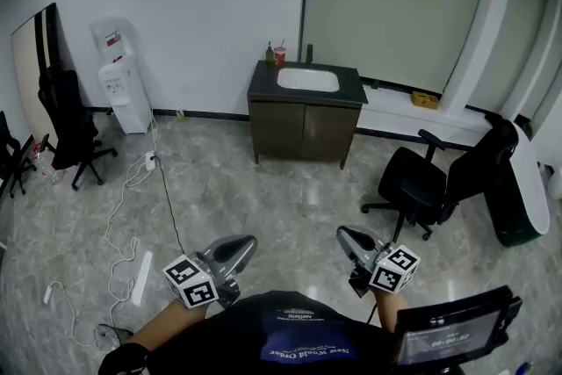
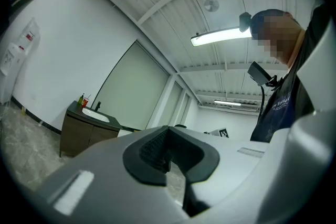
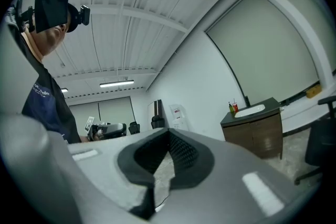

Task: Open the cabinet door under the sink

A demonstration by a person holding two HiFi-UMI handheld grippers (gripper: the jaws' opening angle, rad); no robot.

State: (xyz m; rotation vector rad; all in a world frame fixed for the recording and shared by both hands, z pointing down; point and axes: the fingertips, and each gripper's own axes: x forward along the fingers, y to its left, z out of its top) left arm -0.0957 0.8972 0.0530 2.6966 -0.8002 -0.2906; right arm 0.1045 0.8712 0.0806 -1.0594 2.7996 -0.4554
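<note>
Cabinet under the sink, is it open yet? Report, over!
Left gripper and right gripper shut, empty. Dark brown wooden cabinet doors closed, far off. Black office chair off to its right, not blocking.

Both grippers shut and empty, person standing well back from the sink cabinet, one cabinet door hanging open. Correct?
Not quite: both cabinet doors under the sink are closed, flush with the front, as the head view shows. The rest holds: the left gripper and the right gripper are shut, empty and well back from the cabinet.
</note>
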